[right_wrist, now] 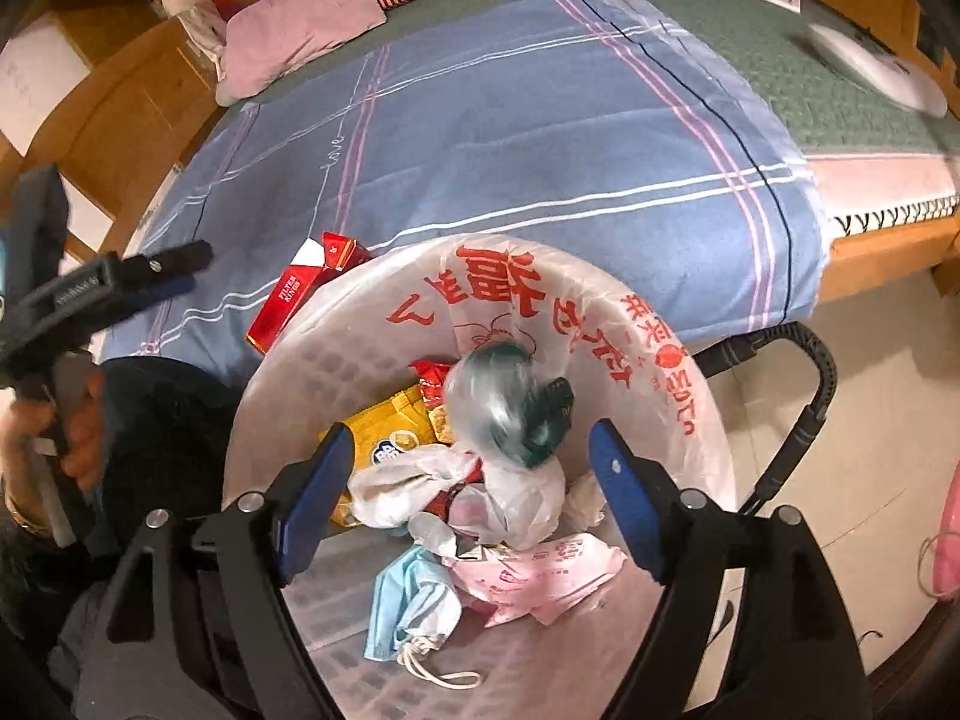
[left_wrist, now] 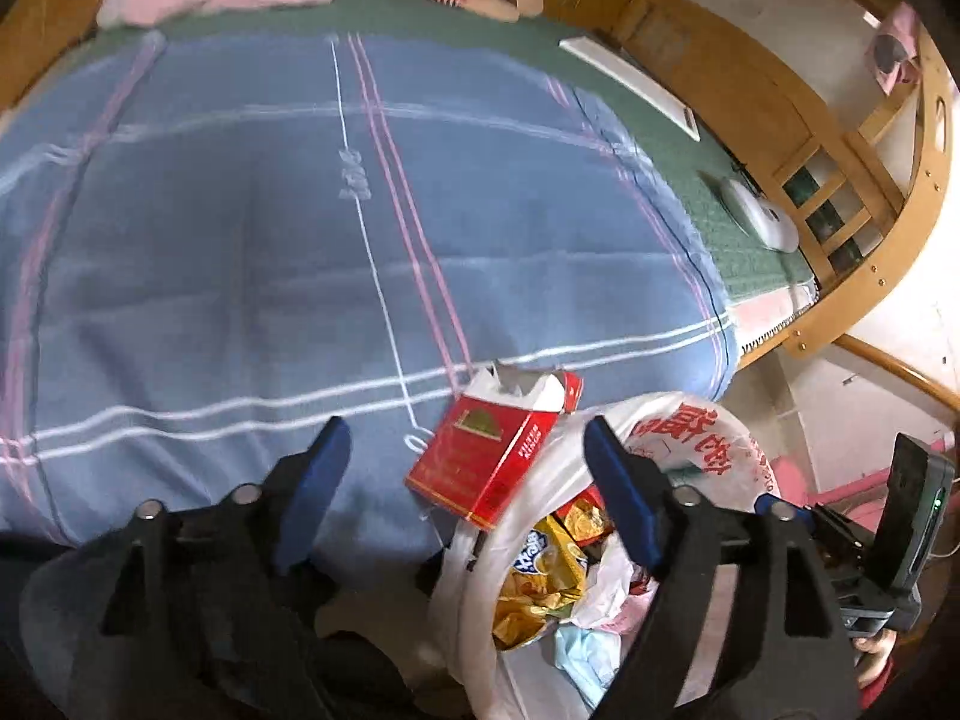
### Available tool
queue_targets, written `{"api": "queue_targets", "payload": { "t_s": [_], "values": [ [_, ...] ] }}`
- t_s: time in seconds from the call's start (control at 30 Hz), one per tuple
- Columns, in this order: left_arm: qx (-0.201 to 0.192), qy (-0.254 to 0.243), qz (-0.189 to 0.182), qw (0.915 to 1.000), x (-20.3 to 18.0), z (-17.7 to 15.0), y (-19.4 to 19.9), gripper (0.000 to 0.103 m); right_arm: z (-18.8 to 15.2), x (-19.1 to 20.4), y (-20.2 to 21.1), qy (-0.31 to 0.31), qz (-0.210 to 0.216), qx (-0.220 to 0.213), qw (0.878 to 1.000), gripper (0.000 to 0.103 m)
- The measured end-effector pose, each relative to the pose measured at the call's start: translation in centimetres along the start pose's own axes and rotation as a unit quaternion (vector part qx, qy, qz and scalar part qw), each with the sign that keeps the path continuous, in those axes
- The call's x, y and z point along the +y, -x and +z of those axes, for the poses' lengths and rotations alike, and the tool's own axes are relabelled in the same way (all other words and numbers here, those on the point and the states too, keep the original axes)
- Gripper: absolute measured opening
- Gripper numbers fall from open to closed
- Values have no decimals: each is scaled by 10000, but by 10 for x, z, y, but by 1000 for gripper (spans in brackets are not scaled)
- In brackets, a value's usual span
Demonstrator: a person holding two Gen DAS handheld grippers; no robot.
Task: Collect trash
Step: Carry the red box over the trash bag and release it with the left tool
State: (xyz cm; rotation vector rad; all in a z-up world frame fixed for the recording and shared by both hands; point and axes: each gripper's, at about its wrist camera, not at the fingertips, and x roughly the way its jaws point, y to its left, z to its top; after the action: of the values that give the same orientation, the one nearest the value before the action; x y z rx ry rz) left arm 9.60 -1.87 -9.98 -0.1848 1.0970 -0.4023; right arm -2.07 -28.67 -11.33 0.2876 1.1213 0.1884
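Both views well lit, colours warm. Strongest light at 3 o'clock in the left wrist view, where the wall beyond the wooden bed frame (left_wrist: 864, 276) burns out white. Heavy fisheye bending: frame and blue blanket (left_wrist: 252, 228) curve hard toward the rim, corners fall to black. Blanket stripes smear with motion blur. In the right wrist view a greenish bundle (right_wrist: 516, 402) over the bin liner (right_wrist: 600, 324) is blurred; blue fingers (right_wrist: 312, 498) stay sharp. Soft shadows only.
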Motion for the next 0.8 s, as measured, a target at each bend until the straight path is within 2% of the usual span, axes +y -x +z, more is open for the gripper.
{"api": "queue_targets", "payload": {
  "t_s": [0.07, 0.2, 0.23, 0.33, 0.47, 0.57, 0.6, 0.67, 0.7, 0.73, 0.8],
  "values": [
    [179, -209, -26, 9996, -8, -2, -16, 86, 0, 2, -1, -4, 9, 8, 10000, 79],
    [527, -748, 387, 9950, -27, -8, -53, 85, 0, 2, 3, -20, 68, -44, 10000, 79],
    [598, -771, 427, 9943, -28, -8, -60, 79, 1, 1, 4, -23, 67, -61, 10000, 79],
    [563, -508, 337, 9965, -18, -6, -67, 74, 1, -3, 7, -37, 54, -121, 9999, 79],
    [445, -276, 493, 9974, -1, 1, -66, 72, 1, -7, 6, -99, 80, -137, 9998, 79],
    [461, -383, 977, 9934, 3, 2, -75, 69, 1, -5, 3, -106, 104, -112, 9998, 79],
    [527, -344, 981, 9932, 5, 2, -79, 65, 1, -5, 2, -104, 119, -103, 9998, 79],
    [567, -292, 786, 9949, 6, 2, -83, 44, 1, -4, 0, -82, 150, -88, 9998, 79],
    [545, -338, 661, 9958, 4, 2, -82, 28, 1, -3, 0, -77, 145, -87, 9998, 79],
    [480, -420, 636, 9959, 0, 2, -78, 23, 1, -2, 0, -68, 137, -88, 9998, 79],
    [64, -558, 701, 9960, -10, 0, -57, 22, 2, -1, 3, -40, 130, -133, 9998, 79]
  ]
}}
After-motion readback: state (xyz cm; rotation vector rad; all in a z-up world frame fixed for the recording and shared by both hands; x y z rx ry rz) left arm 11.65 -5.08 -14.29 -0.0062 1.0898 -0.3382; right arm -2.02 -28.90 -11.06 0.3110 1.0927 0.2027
